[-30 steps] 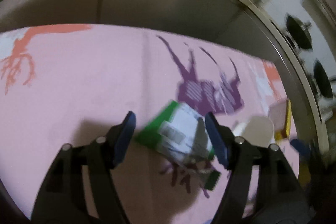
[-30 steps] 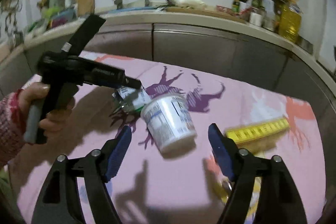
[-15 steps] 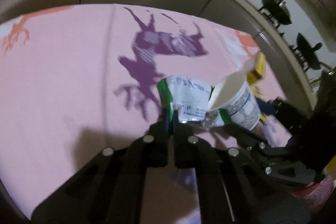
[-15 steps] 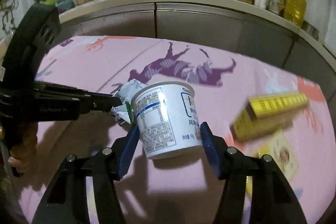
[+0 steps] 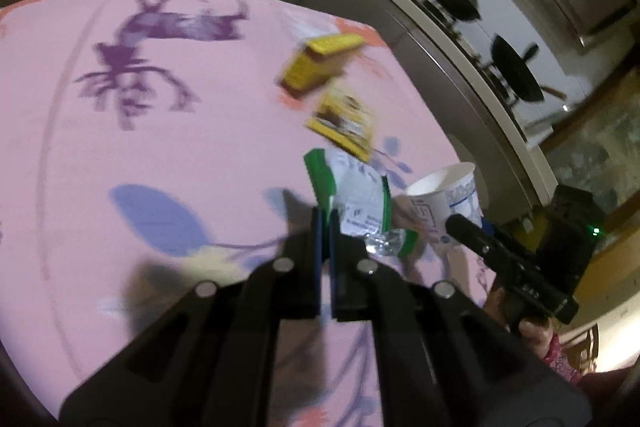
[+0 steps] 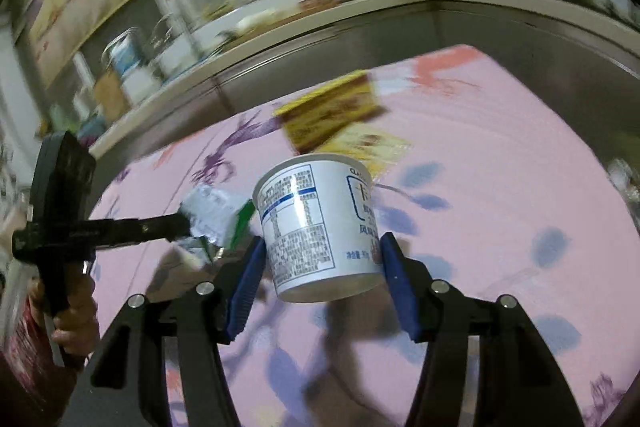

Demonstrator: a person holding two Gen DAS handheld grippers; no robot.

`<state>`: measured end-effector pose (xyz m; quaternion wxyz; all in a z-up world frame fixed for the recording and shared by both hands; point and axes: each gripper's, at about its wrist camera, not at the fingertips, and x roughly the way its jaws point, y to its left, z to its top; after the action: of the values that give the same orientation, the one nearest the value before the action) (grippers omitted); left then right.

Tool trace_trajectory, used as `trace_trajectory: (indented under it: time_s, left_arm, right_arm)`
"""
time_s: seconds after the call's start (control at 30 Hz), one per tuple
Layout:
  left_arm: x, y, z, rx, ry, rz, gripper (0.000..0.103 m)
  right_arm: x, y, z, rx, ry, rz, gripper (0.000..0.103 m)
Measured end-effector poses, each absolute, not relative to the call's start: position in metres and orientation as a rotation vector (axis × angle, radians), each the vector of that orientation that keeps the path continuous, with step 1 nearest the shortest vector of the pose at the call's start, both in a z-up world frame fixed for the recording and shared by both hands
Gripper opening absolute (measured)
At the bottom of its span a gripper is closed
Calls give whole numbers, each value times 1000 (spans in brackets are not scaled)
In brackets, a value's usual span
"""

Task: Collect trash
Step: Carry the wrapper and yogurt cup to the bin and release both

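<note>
Over the pink worktop [image 5: 140,131] with its purple and blue leaf prints, I see two pieces of trash up in the air. One is a crumpled wrapper [image 5: 356,195], white with green edges and a bit of shiny foil. The other is a white tub [image 6: 320,227] with blue lines and small print on its side. It is tilted, with its open mouth facing away from my right camera.

My left gripper [image 5: 325,223] is closed tight, and the wrapper's near edge is pinched between its tips. The rest of the wrapper sticks out past the tips. My right gripper [image 6: 320,267] has just been closing, and the tub sits between its blue pads [image 6: 248,279]. Both pads press on the tub's sides near its bottom, so the jaws stay wide apart around it.

From the right camera, the wrapper [image 6: 216,219] hangs just to the left of the tub, close beside it. From the left camera, the tub [image 5: 444,203] is just right of the wrapper.

Both grippers point forward and down at the worktop. A hand [image 6: 76,319] with a red patterned sleeve holds the left gripper's black handle.

Two more things lie on the worktop farther back: a yellow box [image 5: 320,63] and a flat yellow packet [image 5: 344,119] right next to it. Both look blurry.
</note>
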<state>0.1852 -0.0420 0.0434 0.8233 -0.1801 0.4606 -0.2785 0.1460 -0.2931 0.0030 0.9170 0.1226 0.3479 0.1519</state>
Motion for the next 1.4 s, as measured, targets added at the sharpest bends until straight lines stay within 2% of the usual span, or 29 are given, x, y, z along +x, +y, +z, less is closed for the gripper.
trace_trajectory:
  time_s: [0.3, 0.67, 0.9, 1.13, 1.2, 1.27, 1.3, 1.4]
  left_arm:
    - [196, -171, 56, -247, 1029, -751, 2]
    - [261, -390, 84, -76, 1019, -942, 2]
    - [299, -490, 52, -9, 1056, -936, 2]
    - [316, -523, 8, 56, 1140, -875, 2]
    - [315, -526, 0, 78, 1153, -856, 8]
    - [313, -527, -6, 110, 1165, -837, 25]
    - [312, -525, -7, 119, 1166, -826, 29]
    - [306, -517, -1, 135, 1134, -826, 32]
  right_arm:
    - [110, -404, -17, 432, 670, 148, 56]
    - [110, -576, -23, 566, 540, -151, 56]
    - [165, -651, -24, 542, 567, -199, 56]
    - [220, -666, -39, 489, 694, -186, 56]
    - [228, -664, -43, 476, 712, -179, 57]
    - [236, -662, -48, 464, 741, -178, 58]
    - [239, -660, -51, 457, 762, -177, 62]
    - [234, -659, -53, 452, 759, -196, 66]
